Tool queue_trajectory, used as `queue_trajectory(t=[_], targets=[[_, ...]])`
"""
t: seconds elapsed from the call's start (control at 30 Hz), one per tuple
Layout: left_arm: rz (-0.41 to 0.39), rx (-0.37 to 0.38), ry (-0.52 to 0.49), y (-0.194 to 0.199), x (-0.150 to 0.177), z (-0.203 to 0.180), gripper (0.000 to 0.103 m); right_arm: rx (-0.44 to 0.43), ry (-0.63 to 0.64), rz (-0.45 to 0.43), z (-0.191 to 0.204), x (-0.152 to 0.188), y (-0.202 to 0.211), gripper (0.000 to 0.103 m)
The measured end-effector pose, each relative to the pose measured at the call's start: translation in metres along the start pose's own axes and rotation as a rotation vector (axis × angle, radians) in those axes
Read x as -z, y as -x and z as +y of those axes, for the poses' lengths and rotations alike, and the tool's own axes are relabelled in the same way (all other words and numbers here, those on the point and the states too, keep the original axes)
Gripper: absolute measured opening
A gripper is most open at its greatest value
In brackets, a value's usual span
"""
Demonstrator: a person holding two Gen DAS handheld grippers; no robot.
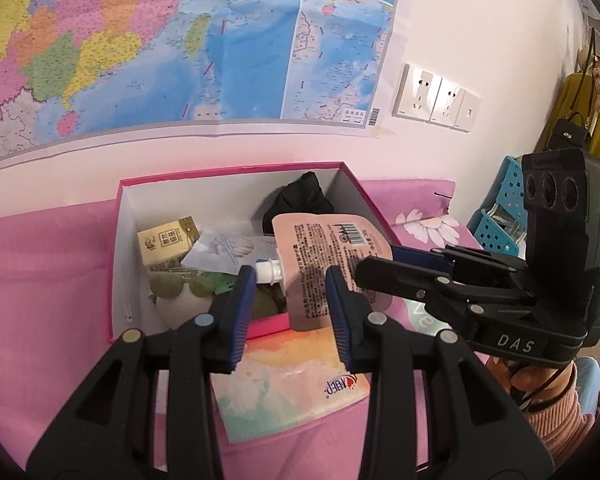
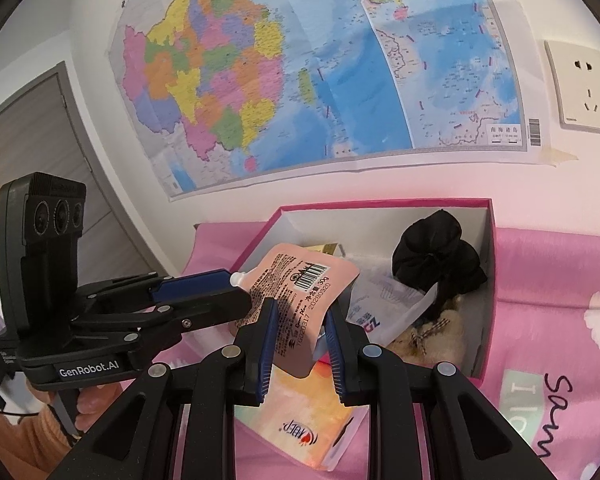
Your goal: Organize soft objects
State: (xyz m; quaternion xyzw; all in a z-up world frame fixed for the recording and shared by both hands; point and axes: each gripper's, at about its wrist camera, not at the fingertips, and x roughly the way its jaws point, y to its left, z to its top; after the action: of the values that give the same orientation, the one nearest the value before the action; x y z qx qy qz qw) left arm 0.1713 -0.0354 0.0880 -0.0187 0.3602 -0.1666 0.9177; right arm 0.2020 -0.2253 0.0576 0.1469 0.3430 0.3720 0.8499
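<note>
1. The right gripper point(image 2: 298, 340) is clamped on the lower edge of a pink spouted pouch point(image 2: 296, 292), its blue pads pinching the foil from both sides; from the left wrist view the same gripper point(image 1: 380, 264) comes in from the right and holds the pouch point(image 1: 332, 264) by its side.
2. The left gripper point(image 1: 290, 312) stands with its jaws a little apart; the pouch's white spout point(image 1: 269, 271) lies between its fingertips, but whether the pads touch it cannot be told. In the right wrist view this gripper point(image 2: 224, 292) reaches in from the left, next to the spout.
3. The pouch hangs over the near wall of an open pink box point(image 1: 236, 170) with a white inside.
4. Inside the box lie a black cloth bundle point(image 2: 436, 260) in the far right corner, a beige plush toy point(image 2: 428, 340) in front of it, a small gold carton point(image 1: 168, 242) by the left wall, a white sachet point(image 1: 224, 248) in the middle, and a green-and-white plush point(image 1: 180, 296) in the near left corner.
5. Just in front of the box lies a pastel tissue pack point(image 1: 292, 384).
6. Everything rests on a bed with a pink floral sheet point(image 1: 40, 280), against a wall with a large map point(image 2: 300, 80).
</note>
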Motion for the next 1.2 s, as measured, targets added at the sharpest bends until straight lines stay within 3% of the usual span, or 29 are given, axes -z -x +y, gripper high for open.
queue_trajectory(t=[0.6,1.2], targets=[[0.049,-0.006,0.041,-0.028,-0.013,0.013,0.038,0.020,-0.008,0.013,-0.011,-0.013,-0.018,0.024],[0.137,-0.062,0.080,-0.071,-0.021,0.024,0.038,0.069,-0.022,0.073,-0.027,-0.023,-0.057,0.024]])
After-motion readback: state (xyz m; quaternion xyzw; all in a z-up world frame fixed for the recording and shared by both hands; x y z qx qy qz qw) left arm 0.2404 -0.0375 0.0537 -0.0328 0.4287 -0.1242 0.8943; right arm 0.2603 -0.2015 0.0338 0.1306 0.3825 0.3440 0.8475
